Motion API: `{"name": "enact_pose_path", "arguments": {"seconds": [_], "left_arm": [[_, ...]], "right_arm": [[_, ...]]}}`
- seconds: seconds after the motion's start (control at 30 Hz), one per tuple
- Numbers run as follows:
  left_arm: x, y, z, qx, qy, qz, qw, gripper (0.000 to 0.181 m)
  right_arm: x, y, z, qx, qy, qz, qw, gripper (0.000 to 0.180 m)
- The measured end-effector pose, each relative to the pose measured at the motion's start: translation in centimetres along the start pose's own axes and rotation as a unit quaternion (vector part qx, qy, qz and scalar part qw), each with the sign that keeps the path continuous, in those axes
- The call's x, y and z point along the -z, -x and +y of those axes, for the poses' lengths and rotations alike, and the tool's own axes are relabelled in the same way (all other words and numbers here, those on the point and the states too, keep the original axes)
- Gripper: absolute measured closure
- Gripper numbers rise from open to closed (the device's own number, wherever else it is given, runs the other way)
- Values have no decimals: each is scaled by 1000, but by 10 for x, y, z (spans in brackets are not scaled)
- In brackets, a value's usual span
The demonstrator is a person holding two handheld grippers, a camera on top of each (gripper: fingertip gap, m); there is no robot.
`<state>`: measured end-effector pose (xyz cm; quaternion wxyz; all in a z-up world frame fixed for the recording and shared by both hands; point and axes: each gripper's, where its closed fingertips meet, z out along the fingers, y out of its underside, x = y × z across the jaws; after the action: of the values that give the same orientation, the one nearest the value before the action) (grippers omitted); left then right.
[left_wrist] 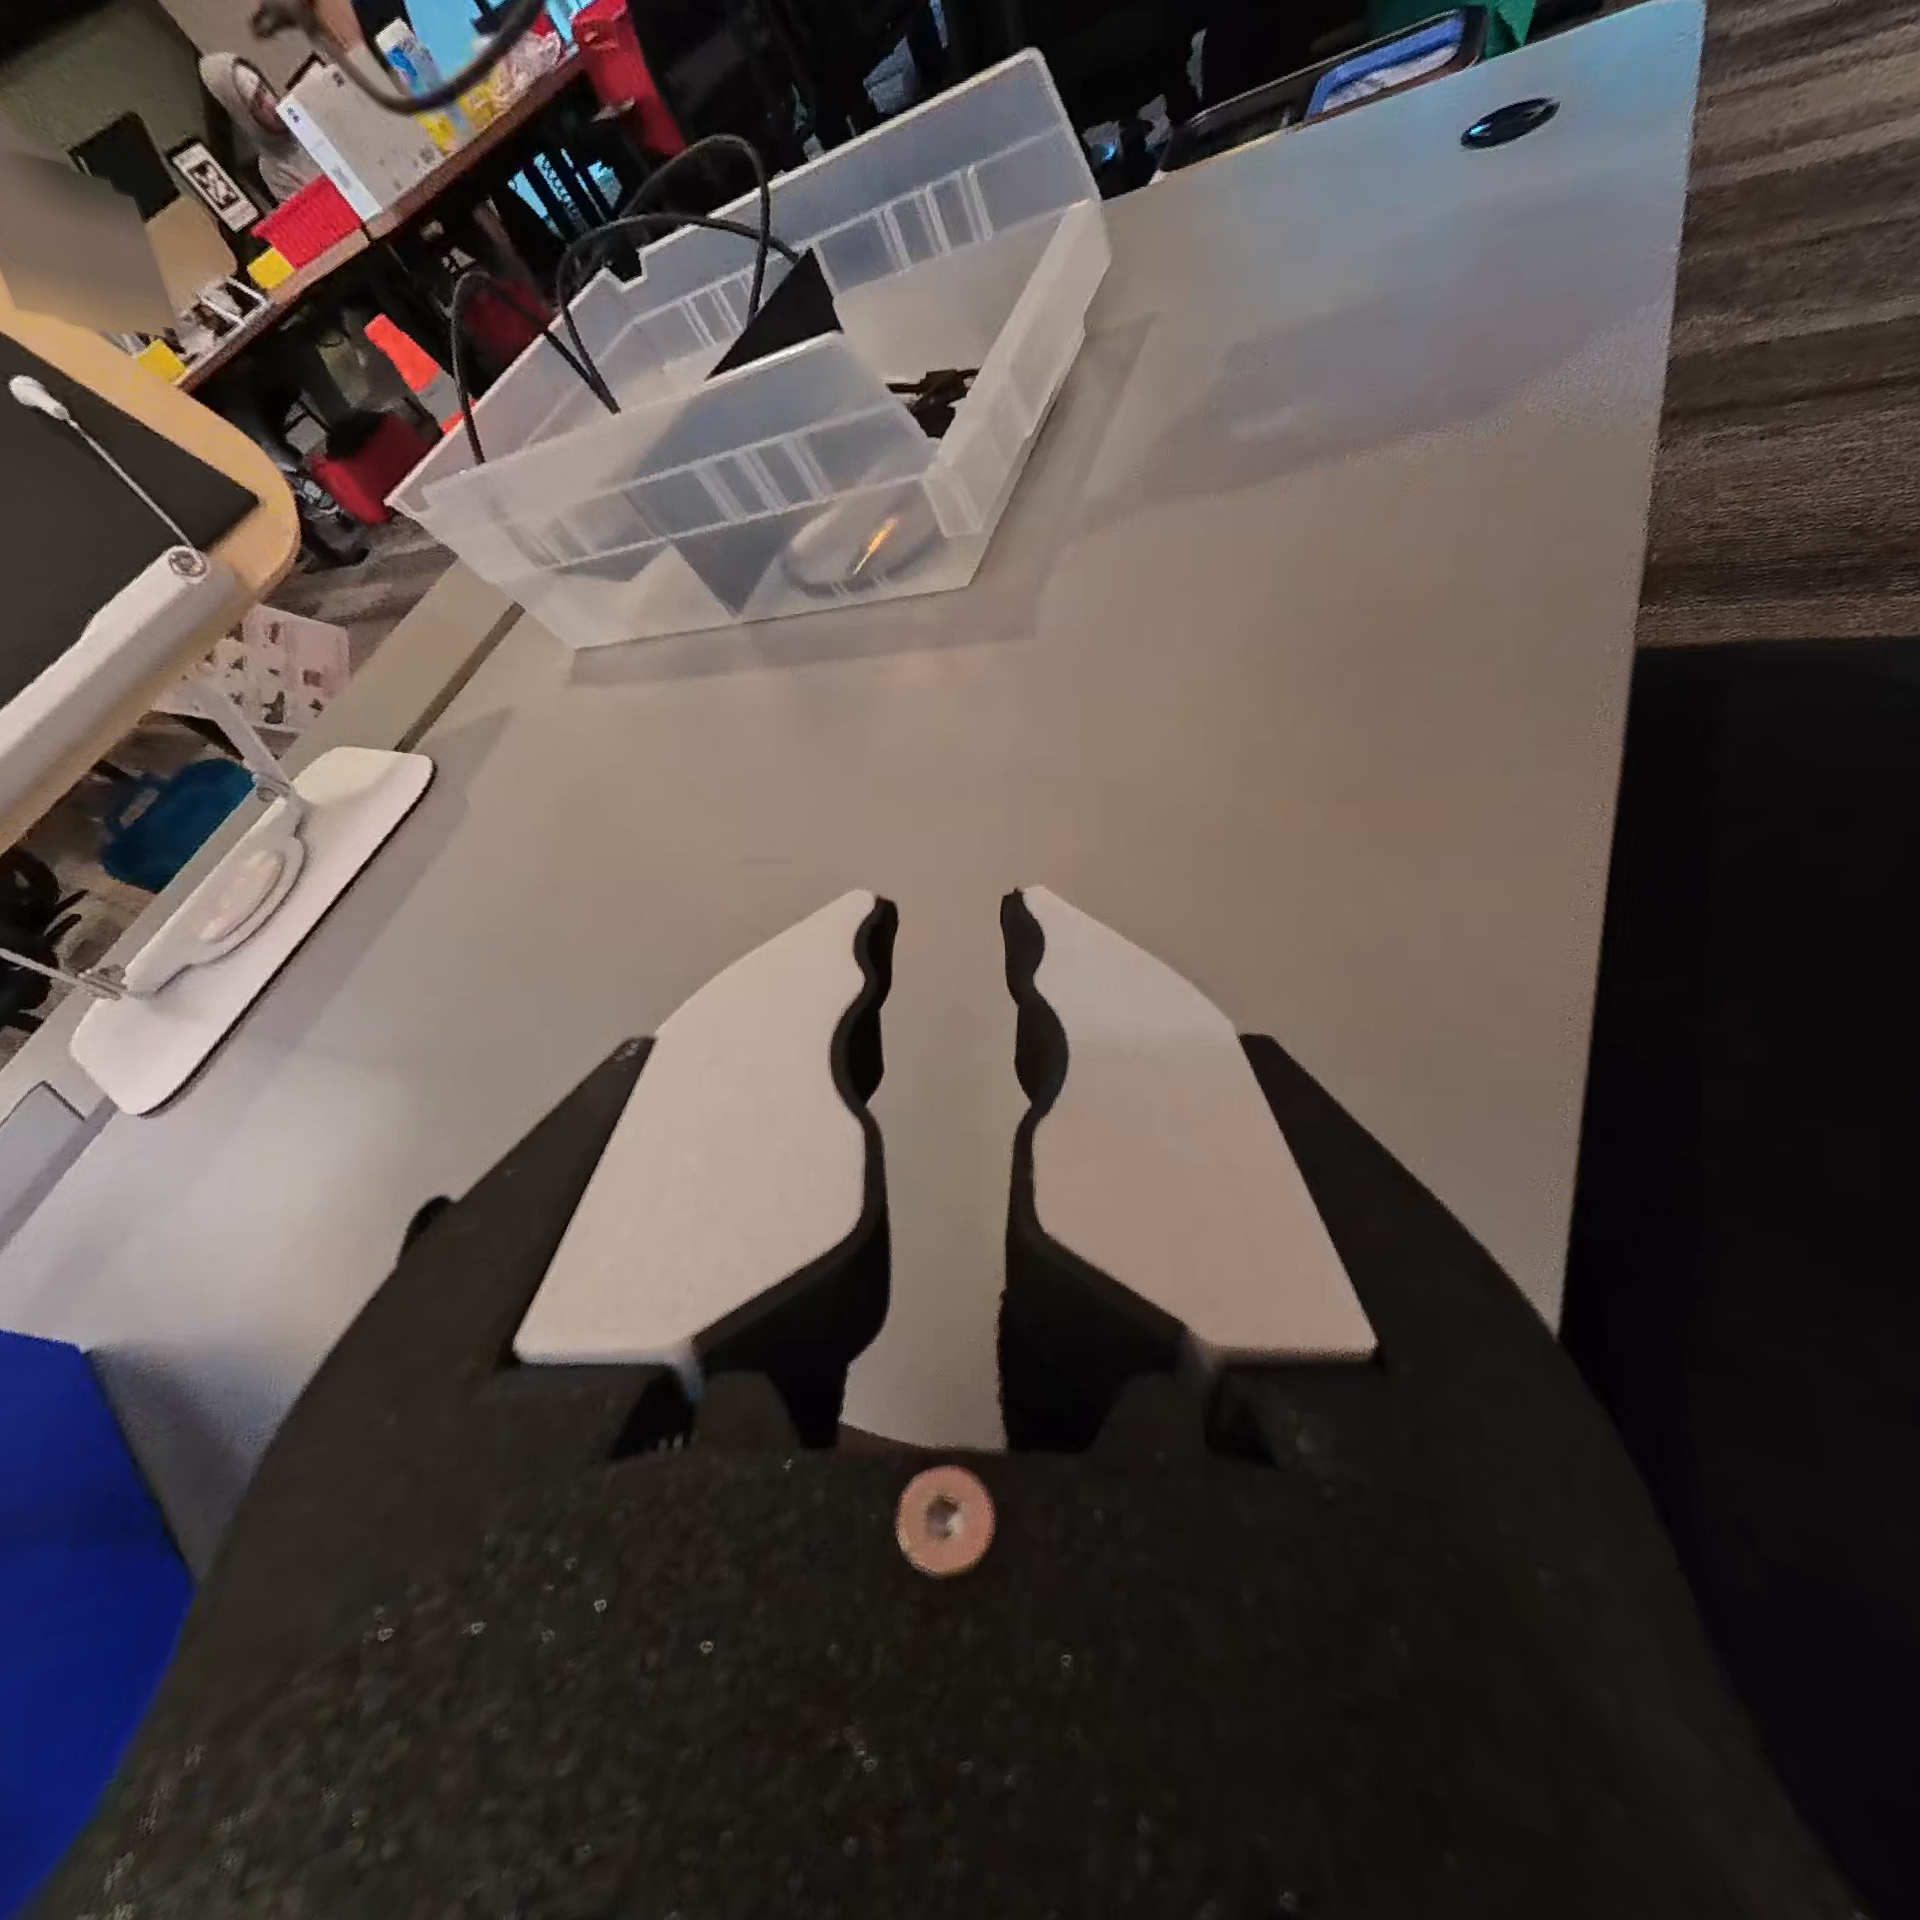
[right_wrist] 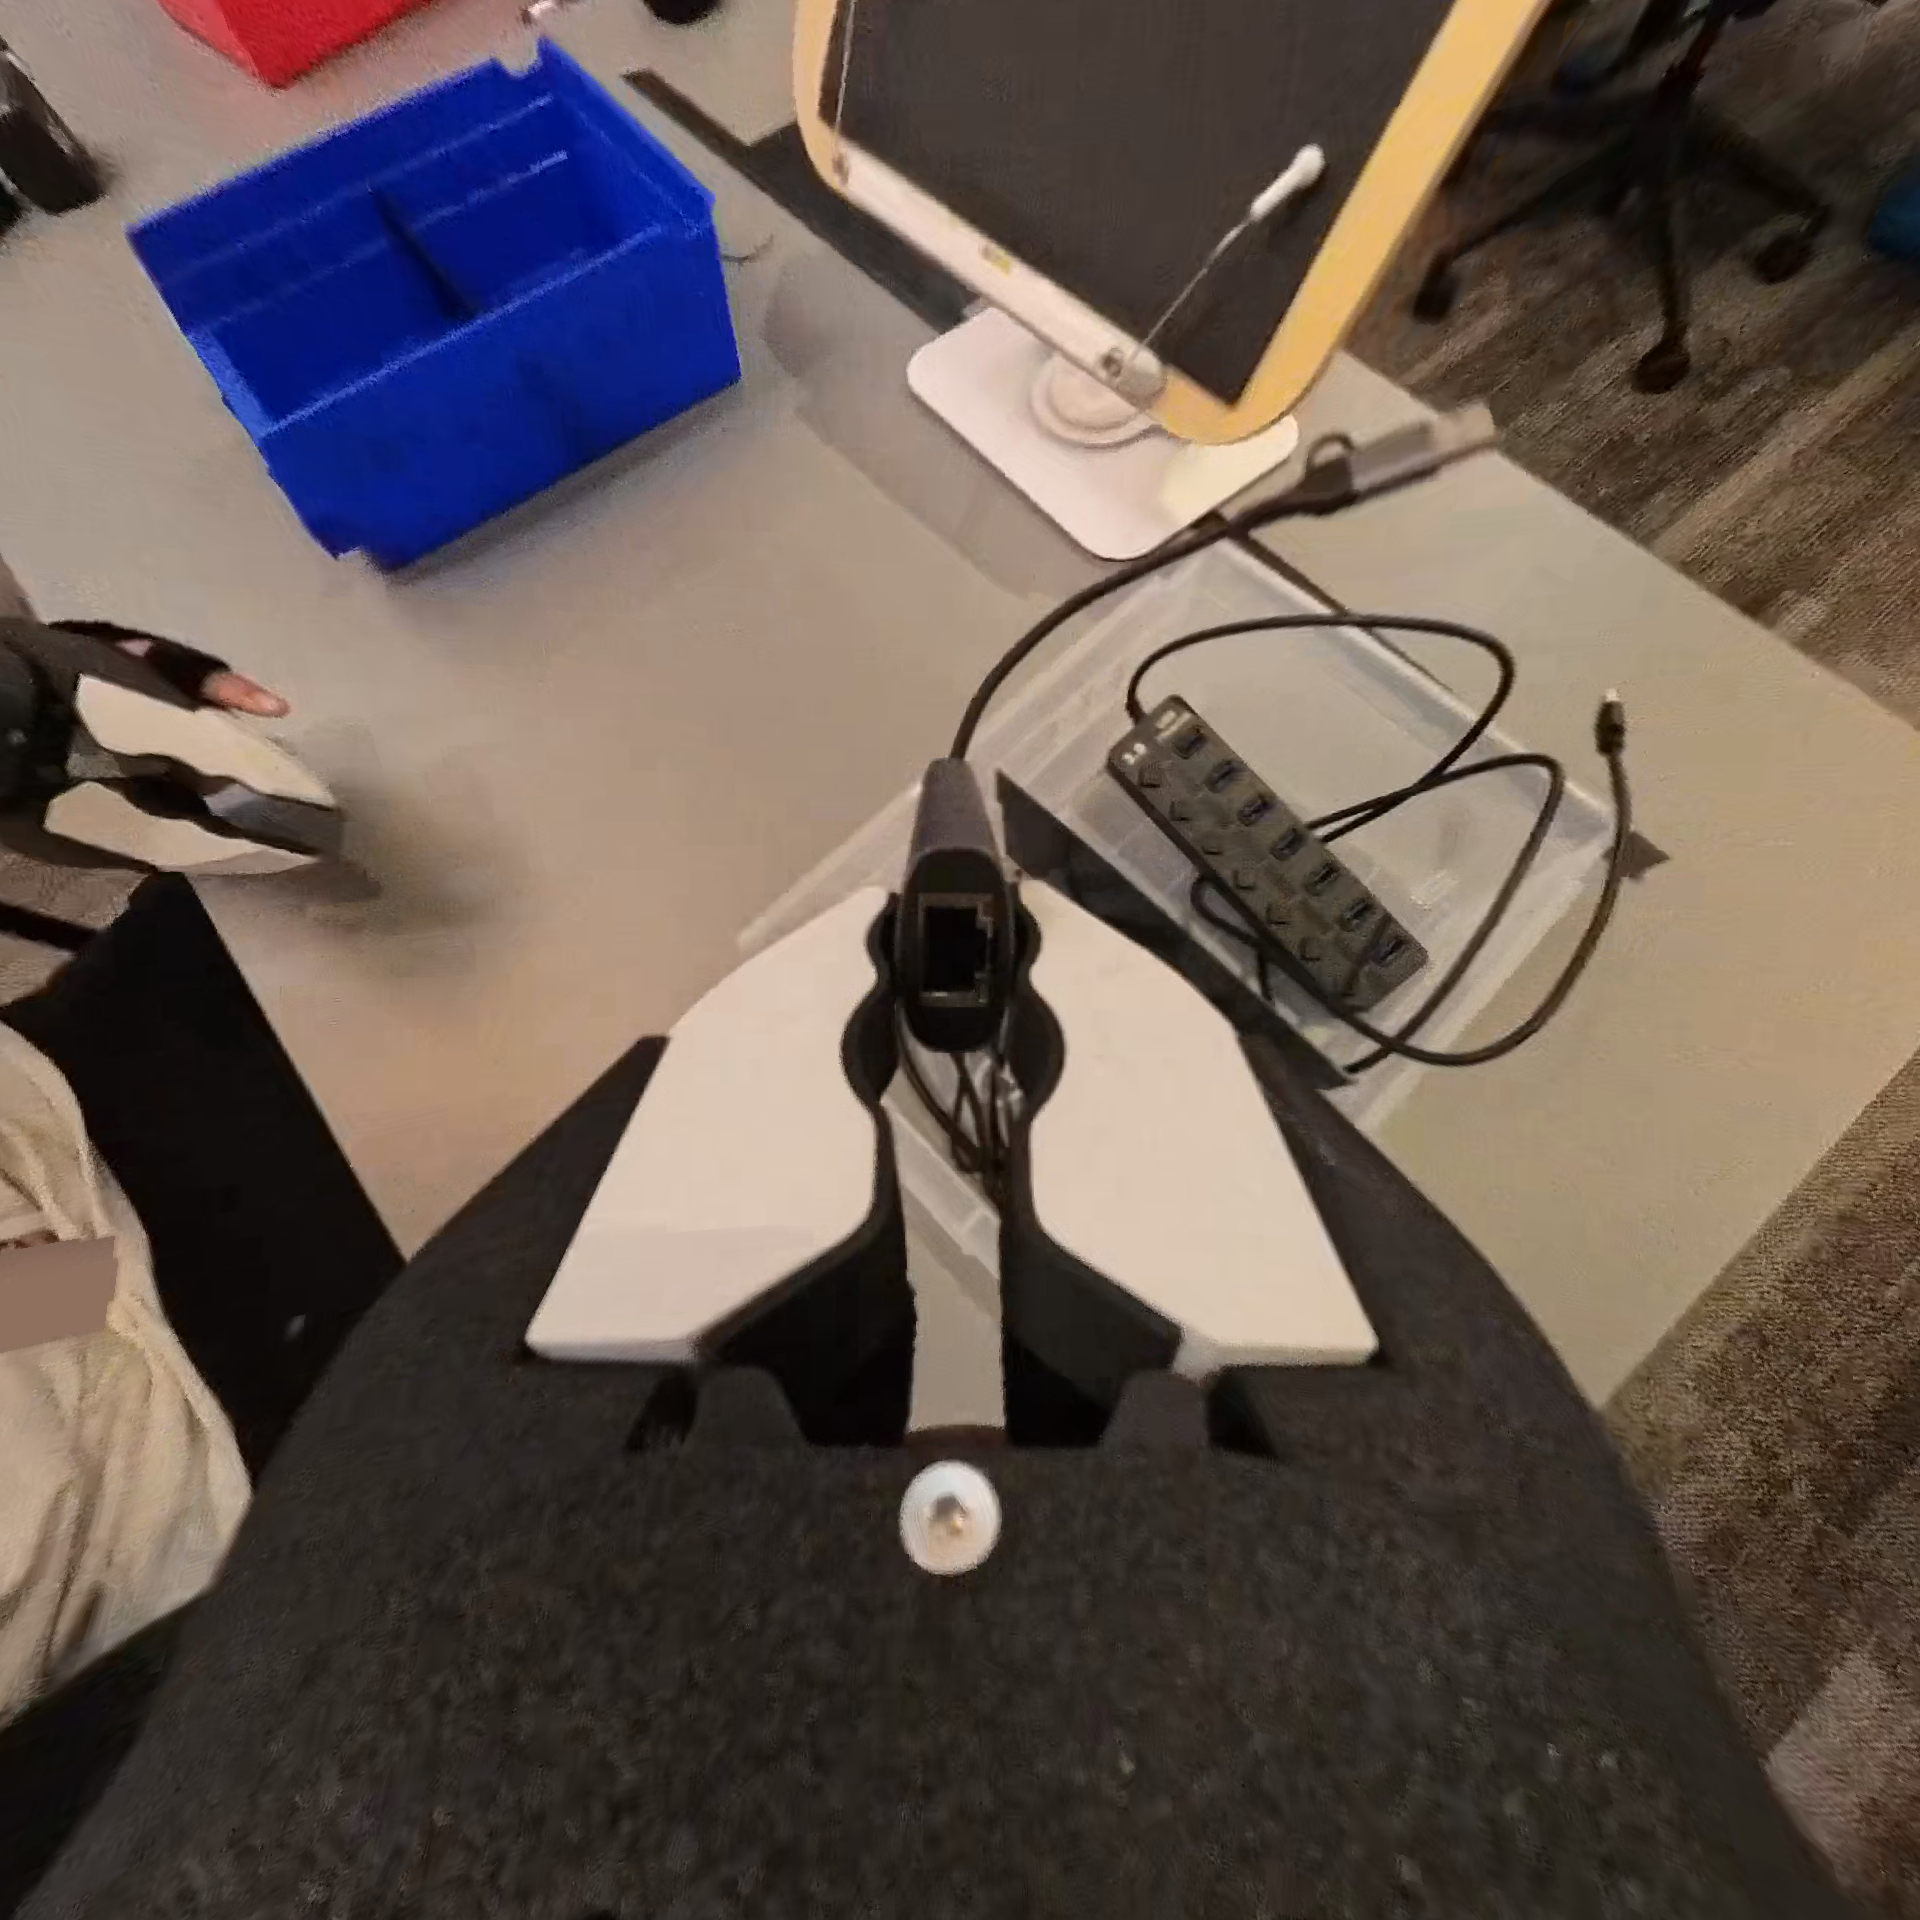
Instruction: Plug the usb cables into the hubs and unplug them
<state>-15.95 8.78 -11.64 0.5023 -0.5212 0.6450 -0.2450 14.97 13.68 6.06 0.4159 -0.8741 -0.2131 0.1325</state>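
My right gripper (right_wrist: 954,935) is shut on a dark grey hub (right_wrist: 951,961) with an open port facing the camera. It holds the hub above the clear bin (right_wrist: 1299,613). The hub's black cable (right_wrist: 1039,644) runs up to a grey plug (right_wrist: 1392,457). A black multi-port hub (right_wrist: 1262,842) lies in the clear bin with looped black cables (right_wrist: 1496,665). My left gripper (left_wrist: 948,914) is open and empty over bare table, well short of the clear bin (left_wrist: 997,436). It also shows at the left of the right wrist view (right_wrist: 301,821), held by a gloved hand.
A blue divided bin (right_wrist: 436,312) stands on the grey table (left_wrist: 1247,779). A screen on a white stand (right_wrist: 1091,499) is behind the clear bin; its base shows in the left wrist view (left_wrist: 260,914). The table edge and carpet lie to the right.
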Motion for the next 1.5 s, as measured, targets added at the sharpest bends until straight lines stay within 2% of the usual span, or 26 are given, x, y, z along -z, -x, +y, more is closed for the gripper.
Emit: {"name": "enact_pose_path", "arguments": {"seconds": [0.03, 0.17, 0.27, 0.43, 0.53, 0.63, 0.67, 0.77, 0.83, 0.87, 0.93, 1.03, 1.13, 1.23, 1.33, 1.37, 1.43, 1.5], "left_arm": [[-1, 0, 1, 0, 4, -1, 1000, 160], [-3, 3, 8, 1, 19, -7, 1000, 160], [-3, 5, 9, 8, 20, -7, 1000, 160], [-4, 9, 15, 30, 25, -3, 999, 160], [-5, 12, 18, 57, 24, 6, 998, 159], [-5, 15, 21, 90, 21, 15, 996, 158], [-5, 15, 21, 100, 19, 19, 995, 158], [-2, 21, 23, 131, 15, 22, 991, 157], [2, 26, 22, 162, 7, 27, 986, 156], [4, 30, 21, 182, 0, 26, 983, 156], [10, 40, 17, 228, -20, 22, 973, 155], [29, 51, 12, 300, -61, 23, 952, 155], [60, 62, 12, 323, -81, -12, 943, 155], [104, 79, 25, 311, -88, -100, 941, 155], [154, 98, 52, 308, -69, -193, 929, 155], [171, 108, 65, 310, -54, -232, 921, 155], [199, 128, 96, 306, -15, -290, 907, 152], [216, 140, 133, 314, 42, -323, 892, 142]], "right_arm": [[-4, -10, 0, -2, 13, -17, 1000, 163], [-41, -34, 9, -90, 66, -140, 984, 163], [-75, -59, 23, -130, 125, -153, 971, 163], [-122, -109, 41, -120, 251, -69, 958, 163], [-144, -116, 50, -78, 324, -44, 942, 163], [-161, -121, 77, -44, 417, -20, 907, 163], [-163, -126, 85, -46, 442, -10, 896, 161], [-164, -143, 86, -77, 445, 27, 892, 153], [-152, -168, 99, -36, 484, 96, 869, 137], [-151, -171, 103, -18, 483, 102, 869, 136], [-154, -172, 96, 6, 441, 114, 890, 134], [-137, -181, 62, 25, 350, 191, 917, 136], [-104, -158, 9, 33, 189, 257, 947, 139], [-65, -97, -18, 35, 15, 284, 958, 139], [-53, -24, 12, 16, -97, 279, 955, 130], [-55, -5, 31, -5, -120, 280, 953, 130], [-63, 27, 74, -65, -151, 278, 946, 116], [-73, 50, 120, -139, -170, 279, 935, 116]]}}
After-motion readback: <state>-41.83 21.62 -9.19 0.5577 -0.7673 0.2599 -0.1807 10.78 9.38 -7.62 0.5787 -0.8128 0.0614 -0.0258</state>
